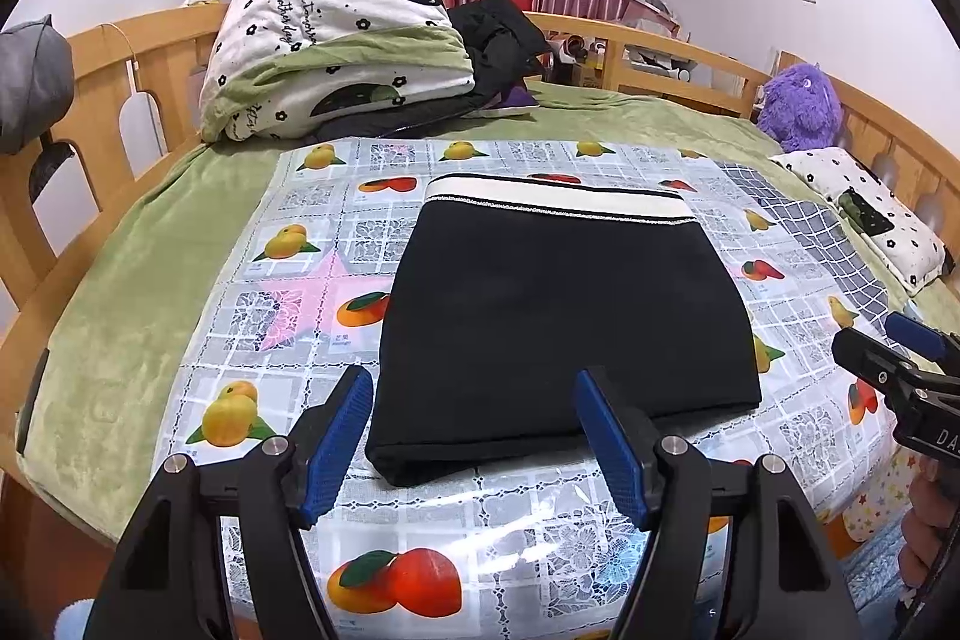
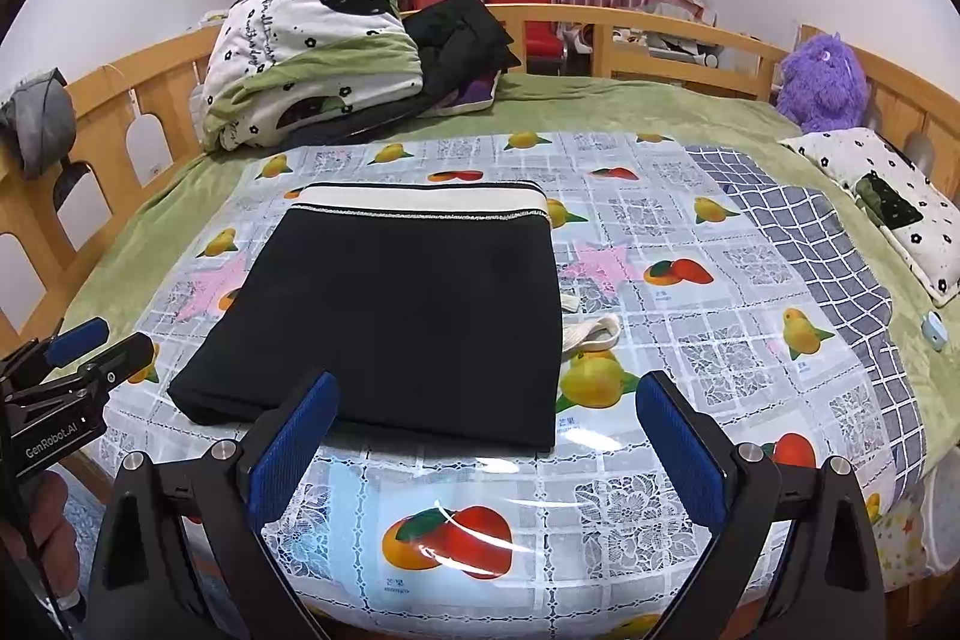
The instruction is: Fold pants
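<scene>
Pants folded, the fold looks finished.
The black pants [image 1: 558,316] lie as a neat rectangle near the bed's front edge; our left hand-held gripper [image 1: 474,436] and right hand-held gripper [image 2: 486,442] hover wide apart, empty. Next we only withdraw.

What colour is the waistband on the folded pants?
Cream waistband edged in black; right wrist view shows it best.

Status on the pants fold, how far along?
Looks finished: the black pants lie as a compact folded rectangle on the fruit-print cover, white waistband at the far edge. In hand: nothing; left tool and right tool are open, off the cloth. Left: nothing visible, maybe smoothing.
</scene>
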`<state>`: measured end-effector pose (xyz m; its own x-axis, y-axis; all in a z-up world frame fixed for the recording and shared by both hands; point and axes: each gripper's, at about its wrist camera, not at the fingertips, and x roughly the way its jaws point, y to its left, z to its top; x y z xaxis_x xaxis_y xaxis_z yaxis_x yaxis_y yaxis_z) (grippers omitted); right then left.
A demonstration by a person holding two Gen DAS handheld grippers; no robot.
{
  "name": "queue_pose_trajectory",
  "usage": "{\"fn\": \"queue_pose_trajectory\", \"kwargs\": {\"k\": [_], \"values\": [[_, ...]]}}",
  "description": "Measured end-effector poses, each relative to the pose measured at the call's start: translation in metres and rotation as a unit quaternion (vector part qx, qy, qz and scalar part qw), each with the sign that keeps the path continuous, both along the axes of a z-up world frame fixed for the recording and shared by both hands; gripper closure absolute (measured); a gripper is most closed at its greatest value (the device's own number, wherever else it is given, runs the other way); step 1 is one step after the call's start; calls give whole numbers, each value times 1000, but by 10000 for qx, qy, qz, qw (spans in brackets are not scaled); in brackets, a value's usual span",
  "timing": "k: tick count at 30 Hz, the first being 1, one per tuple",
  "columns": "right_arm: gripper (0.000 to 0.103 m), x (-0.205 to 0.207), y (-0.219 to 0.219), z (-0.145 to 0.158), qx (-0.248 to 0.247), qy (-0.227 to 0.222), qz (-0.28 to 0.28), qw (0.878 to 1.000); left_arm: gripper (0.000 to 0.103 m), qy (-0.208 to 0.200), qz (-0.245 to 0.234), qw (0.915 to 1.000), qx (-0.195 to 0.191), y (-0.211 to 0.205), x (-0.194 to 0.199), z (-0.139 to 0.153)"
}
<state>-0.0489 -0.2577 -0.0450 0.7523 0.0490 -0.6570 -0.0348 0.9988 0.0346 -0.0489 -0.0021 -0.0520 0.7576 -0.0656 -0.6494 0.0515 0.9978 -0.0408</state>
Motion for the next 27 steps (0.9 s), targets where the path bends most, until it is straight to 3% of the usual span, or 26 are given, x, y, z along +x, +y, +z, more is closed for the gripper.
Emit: {"fn": "queue_pose_trajectory", "kwargs": {"k": [27], "values": [[5, 1, 2, 2, 1, 1, -27, 10000, 34, -26, 51, 10000, 41, 5, 1, 1]]}}
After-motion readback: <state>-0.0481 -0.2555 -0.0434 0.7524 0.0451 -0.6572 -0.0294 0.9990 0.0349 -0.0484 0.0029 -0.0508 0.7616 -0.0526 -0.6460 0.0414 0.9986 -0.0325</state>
